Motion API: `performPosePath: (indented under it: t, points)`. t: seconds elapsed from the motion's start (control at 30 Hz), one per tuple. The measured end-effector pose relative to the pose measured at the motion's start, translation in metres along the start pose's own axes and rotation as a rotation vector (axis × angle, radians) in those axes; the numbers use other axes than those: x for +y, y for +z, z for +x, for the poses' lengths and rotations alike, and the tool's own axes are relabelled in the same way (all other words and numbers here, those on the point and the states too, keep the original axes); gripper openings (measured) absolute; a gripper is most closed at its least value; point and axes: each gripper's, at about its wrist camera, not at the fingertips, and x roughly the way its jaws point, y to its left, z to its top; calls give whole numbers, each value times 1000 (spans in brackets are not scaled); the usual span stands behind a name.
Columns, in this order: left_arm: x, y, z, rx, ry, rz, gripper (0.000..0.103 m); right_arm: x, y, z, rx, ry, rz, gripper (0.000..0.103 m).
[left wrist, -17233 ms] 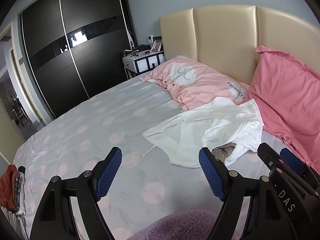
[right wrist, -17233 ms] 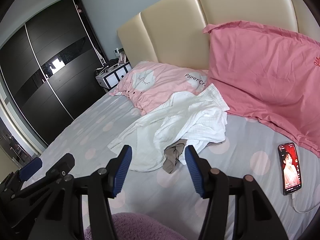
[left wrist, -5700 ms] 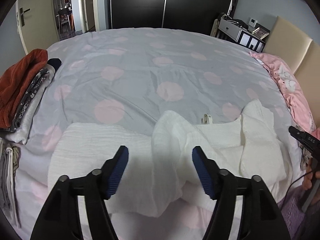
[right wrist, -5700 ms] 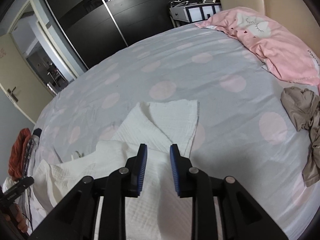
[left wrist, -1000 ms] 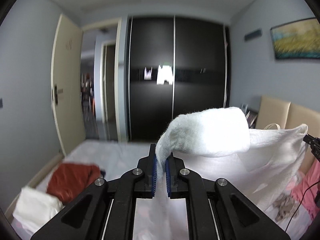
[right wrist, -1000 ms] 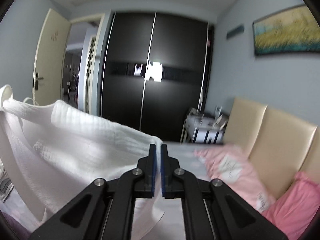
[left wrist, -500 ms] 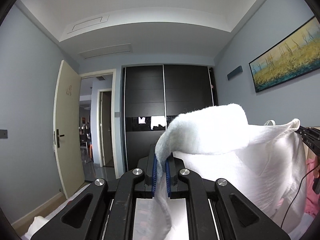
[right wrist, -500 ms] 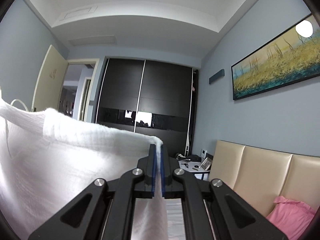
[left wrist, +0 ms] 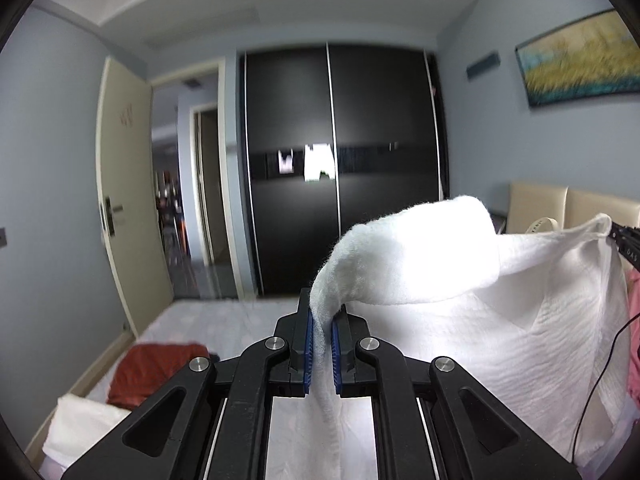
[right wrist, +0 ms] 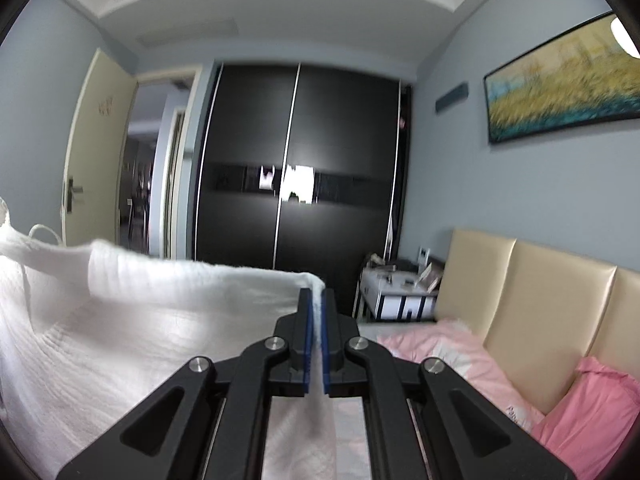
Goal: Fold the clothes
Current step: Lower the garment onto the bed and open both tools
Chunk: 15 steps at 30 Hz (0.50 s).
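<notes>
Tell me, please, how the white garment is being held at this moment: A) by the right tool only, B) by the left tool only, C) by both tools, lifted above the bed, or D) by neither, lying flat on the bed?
C: the left tool and the right tool each pinch the white garment, hanging between them.

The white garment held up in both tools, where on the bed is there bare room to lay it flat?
Bare sheet shows between the red folded clothes and the dark wardrobe. The near left edge is crowded by those clothes and a white folded pile. The headboard side holds the pink pillows. The white garment hides the bed's middle.
</notes>
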Motion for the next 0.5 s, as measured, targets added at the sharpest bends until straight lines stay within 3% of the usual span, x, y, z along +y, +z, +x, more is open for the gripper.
performPosePath:
  t: [0.27, 0.5]
  points:
    - [-4, -60, 164, 286, 16, 16, 8, 31, -71, 155, 243, -45, -56, 3]
    - [-17, -117, 310, 459, 62, 65, 8, 62, -140, 301, 418, -93, -109, 3]
